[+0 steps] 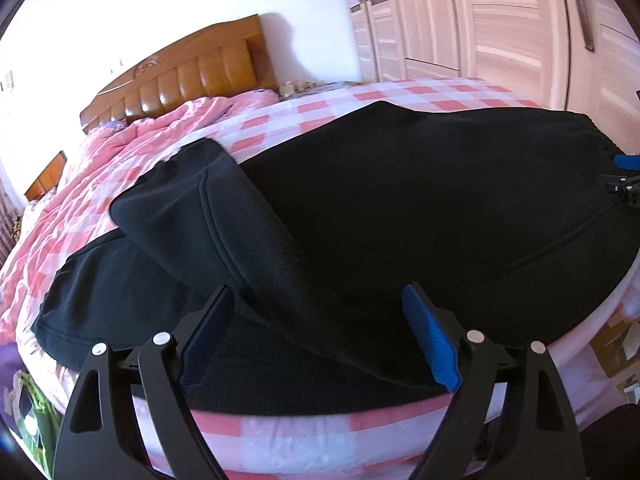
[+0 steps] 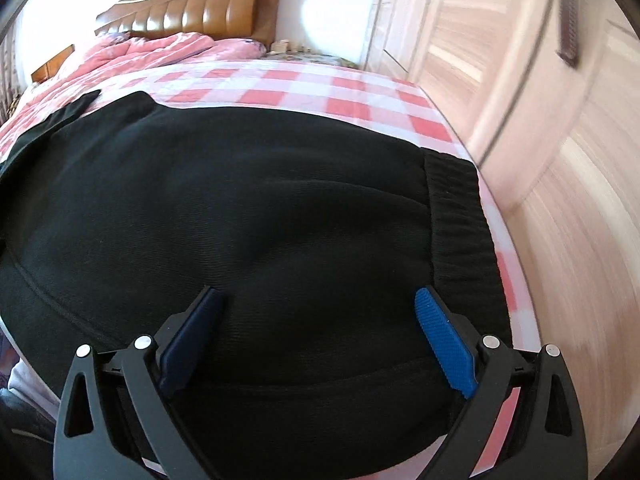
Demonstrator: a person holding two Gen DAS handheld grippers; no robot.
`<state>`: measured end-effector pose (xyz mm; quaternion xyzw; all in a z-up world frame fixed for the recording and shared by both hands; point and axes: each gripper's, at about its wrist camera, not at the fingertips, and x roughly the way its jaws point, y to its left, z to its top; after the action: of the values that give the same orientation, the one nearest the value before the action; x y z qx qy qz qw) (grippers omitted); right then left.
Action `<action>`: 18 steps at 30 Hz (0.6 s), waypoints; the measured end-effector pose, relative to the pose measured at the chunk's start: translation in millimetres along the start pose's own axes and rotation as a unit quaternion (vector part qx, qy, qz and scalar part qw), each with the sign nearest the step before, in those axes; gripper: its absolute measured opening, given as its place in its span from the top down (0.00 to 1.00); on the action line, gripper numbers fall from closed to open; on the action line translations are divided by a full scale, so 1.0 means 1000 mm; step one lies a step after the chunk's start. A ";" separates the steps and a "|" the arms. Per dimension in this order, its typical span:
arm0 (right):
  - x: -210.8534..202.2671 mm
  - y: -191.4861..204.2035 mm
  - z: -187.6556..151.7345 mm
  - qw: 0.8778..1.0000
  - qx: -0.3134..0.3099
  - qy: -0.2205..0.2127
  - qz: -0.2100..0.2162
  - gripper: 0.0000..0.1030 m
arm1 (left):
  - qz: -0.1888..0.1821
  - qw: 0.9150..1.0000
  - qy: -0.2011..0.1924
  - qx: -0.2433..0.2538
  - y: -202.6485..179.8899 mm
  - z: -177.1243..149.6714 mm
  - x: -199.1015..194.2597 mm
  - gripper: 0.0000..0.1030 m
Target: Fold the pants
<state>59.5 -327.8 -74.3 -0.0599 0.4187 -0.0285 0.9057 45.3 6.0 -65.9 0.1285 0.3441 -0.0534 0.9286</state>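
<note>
Black pants (image 1: 400,184) lie across a pink checked bed sheet (image 1: 320,432), waist to the right and legs to the left. One leg end (image 1: 180,200) is laid slantwise over the other leg. My left gripper (image 1: 318,292) hovers open over the legs near the bed's front edge, with fabric below its blue pads but none pinched. In the right wrist view my right gripper (image 2: 318,292) stands open just above the pants (image 2: 240,200), beside the ribbed waistband (image 2: 456,216). The tip of my right gripper (image 1: 624,176) shows at the far right of the left wrist view.
A pink quilt (image 1: 132,140) is bunched at the wooden headboard (image 1: 192,68). Pale wardrobe doors (image 1: 500,20) stand close along the bed's right side. A wooden nightstand (image 1: 46,176) is at the far left. The bed's edge (image 2: 516,280) runs just past the waistband.
</note>
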 end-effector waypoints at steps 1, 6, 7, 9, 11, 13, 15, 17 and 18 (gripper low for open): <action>0.000 -0.005 -0.001 1.000 0.005 0.000 -0.003 0.11 | -0.005 1.000 -0.003 0.006 -0.004 0.002 0.001 0.15; -0.001 -0.019 -0.007 1.000 0.025 0.005 -0.013 0.10 | -0.015 0.999 -0.009 0.028 -0.020 0.005 0.003 0.15; 0.000 -0.016 -0.004 1.000 0.026 0.006 -0.016 0.10 | -0.014 0.999 -0.010 0.029 -0.021 0.005 0.003 0.15; 0.000 -0.009 0.001 0.999 0.025 0.014 -0.029 0.07 | -0.018 0.999 -0.009 0.029 -0.018 0.006 0.001 0.15; -0.009 0.004 0.010 0.998 0.017 0.015 -0.053 0.07 | -0.018 0.999 -0.013 0.024 -0.010 0.007 -0.007 0.15; -0.029 0.022 0.024 0.999 0.009 -0.023 -0.036 0.05 | -0.015 0.999 -0.027 0.021 0.006 0.006 -0.020 0.10; -0.043 0.049 0.041 0.998 0.001 -0.053 0.024 0.05 | -0.014 0.999 -0.033 0.004 0.027 0.005 -0.027 0.04; -0.046 0.080 0.055 0.996 -0.030 -0.065 0.062 0.05 | -0.025 0.998 -0.024 -0.045 0.066 0.003 -0.026 0.03; -0.043 0.103 0.064 0.994 -0.054 -0.066 0.075 0.05 | -0.013 0.998 -0.019 -0.063 0.082 0.002 -0.024 0.03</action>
<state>79.9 -215.5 -14.3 -0.0786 0.3626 0.0663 0.9262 43.5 84.9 -32.0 0.0641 0.3308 -0.0464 0.9404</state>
